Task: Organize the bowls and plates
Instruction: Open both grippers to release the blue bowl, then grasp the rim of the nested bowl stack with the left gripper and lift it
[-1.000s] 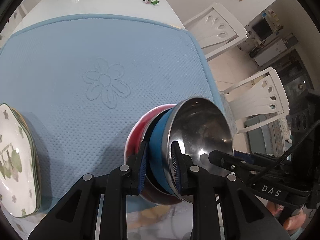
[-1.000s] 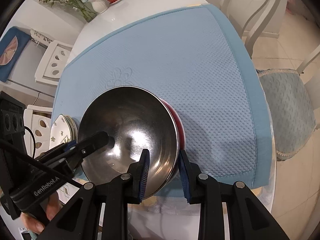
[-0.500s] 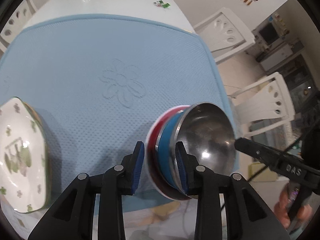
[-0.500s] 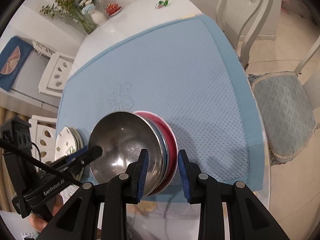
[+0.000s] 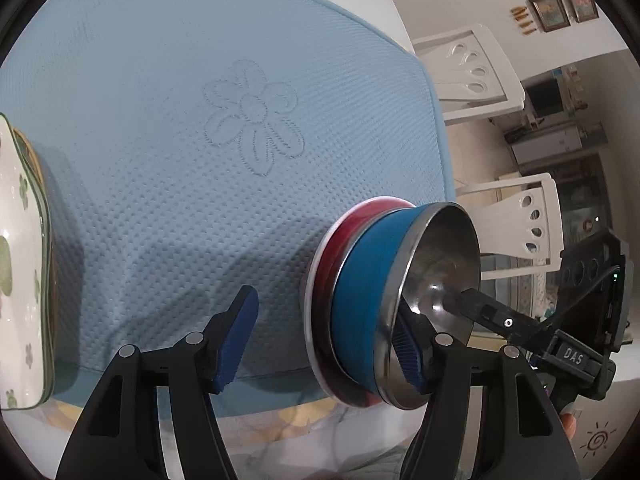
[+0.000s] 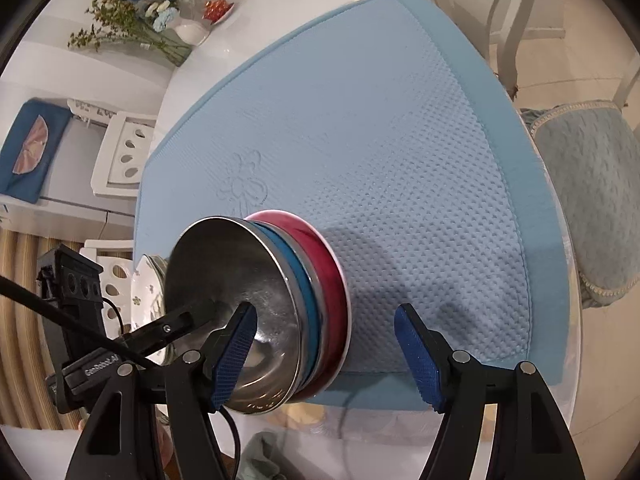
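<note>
Blue quilted mat (image 5: pixel 224 92) spread over most of the white table (image 6: pixel 256 28), with a stitched flower (image 5: pixel 254 114) near its middle. Stack of floral plates (image 5: pixel 16 264) at the mat's near left corner, seemingly laid flat. Nest of bowls at the mat's near edge, toward the right corner: steel bowl (image 6: pixel 228 300) innermost, blue bowl (image 5: pixel 362 300) around it, red bowl (image 5: pixel 344 236) outermost, the whole nest apparently tipped on its side with the steel mouth facing left in the right wrist view. Left gripper (image 5: pixel 326 340) with fingers spread wide, straddling the nest: one pad (image 5: pixel 404 344) at the steel rim or just inside it, contact unclear, the other pad well clear of the red bowl's outer side. Right gripper (image 6: pixel 326 356) likewise wide apart, one pad (image 6: pixel 234 356) in front of the steel interior, the other (image 6: pixel 418 358) over bare mat beyond the red rim; touching or not, cannot tell. Probably at the release stage: bowls nested and parked, plates stacked, neither tool clamped on anything. Next move likely calls for backing both tools straight out without catching a rim, or else closing on the rims to tip the nest upright, since a nest left on its side could roll toward the near edge.
</note>
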